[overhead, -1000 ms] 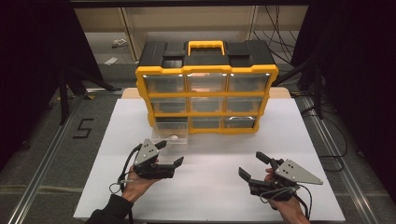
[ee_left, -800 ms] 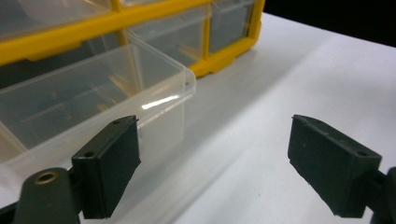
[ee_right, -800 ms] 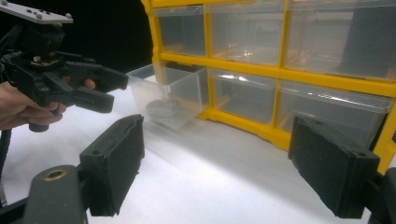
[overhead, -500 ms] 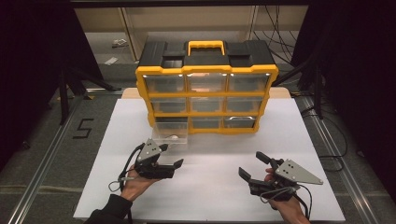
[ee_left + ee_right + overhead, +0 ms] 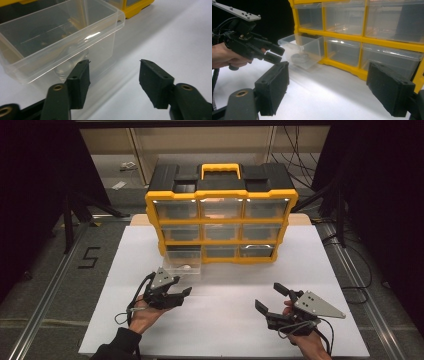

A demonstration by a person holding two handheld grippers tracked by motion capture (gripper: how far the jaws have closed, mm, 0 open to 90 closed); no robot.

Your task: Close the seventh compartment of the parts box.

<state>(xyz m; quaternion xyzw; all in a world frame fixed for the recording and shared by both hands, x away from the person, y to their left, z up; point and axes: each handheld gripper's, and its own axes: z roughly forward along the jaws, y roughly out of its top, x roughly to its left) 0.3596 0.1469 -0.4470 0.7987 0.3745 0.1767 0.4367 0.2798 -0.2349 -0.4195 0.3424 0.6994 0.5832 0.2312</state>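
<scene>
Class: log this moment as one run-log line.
left gripper: open, by pulled-out drawer | right gripper: open, apart | organizer: upright

small item in clear drawer (image 5: 62, 42) blurred, unidentifiable

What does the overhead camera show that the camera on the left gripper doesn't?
The high view alone takes in the whole yellow organizer, its carry handle, both hands and the right gripper. The left gripper view alone gives a close look through the pulled-out clear drawer, where something small and blurry lies inside. Both share that drawer, the white table and the open left gripper.
</scene>
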